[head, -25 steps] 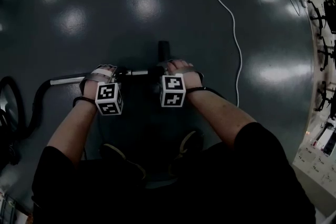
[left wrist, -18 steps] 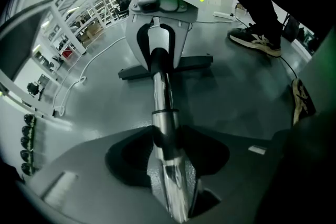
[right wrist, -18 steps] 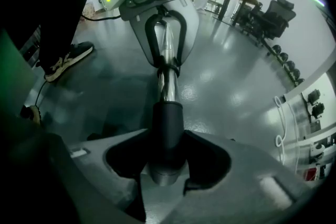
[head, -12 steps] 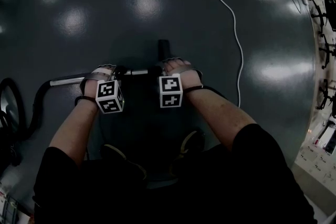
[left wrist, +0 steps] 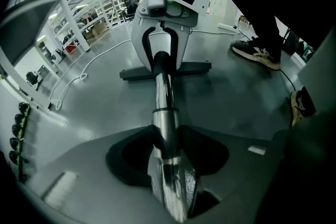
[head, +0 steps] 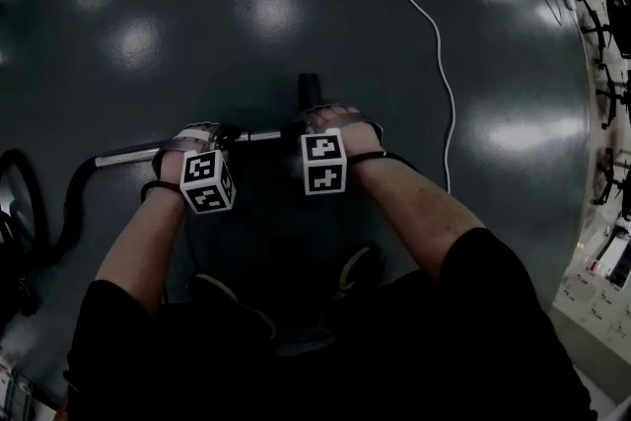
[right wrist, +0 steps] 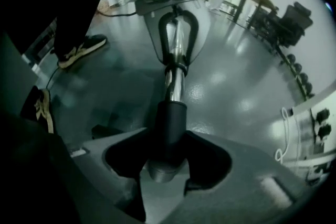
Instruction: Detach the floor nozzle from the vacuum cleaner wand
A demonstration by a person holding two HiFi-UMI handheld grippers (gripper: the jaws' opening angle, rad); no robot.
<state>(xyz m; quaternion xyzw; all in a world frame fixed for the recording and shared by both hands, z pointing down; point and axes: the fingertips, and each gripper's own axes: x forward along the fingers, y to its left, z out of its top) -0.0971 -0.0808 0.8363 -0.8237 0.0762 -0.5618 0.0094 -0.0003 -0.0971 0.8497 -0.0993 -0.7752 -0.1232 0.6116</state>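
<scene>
The chrome vacuum wand (head: 128, 151) lies across the dark floor in the head view. My left gripper (head: 197, 137) is shut on it, and the tube (left wrist: 163, 97) runs straight out between its jaws (left wrist: 168, 152). My right gripper (head: 330, 120) is shut on the black neck (right wrist: 169, 123) at the nozzle end of the wand (right wrist: 176, 81). The flat black floor nozzle (left wrist: 197, 66) lies crosswise just beyond the right gripper, one end (head: 308, 88) showing past the hand. Both pairs of jaws have just been closing onto the wand.
A white cable (head: 437, 44) snakes over the floor at the back and right. A black hose (head: 67, 204) curves away from the wand's left end. Racks and equipment (head: 603, 104) line the right edge. The person's shoes (head: 357, 266) stand just behind the grippers.
Both marker cubes have rolled slightly about their own lines, the right one more visibly. The hands and the wand have stayed where they were.
</scene>
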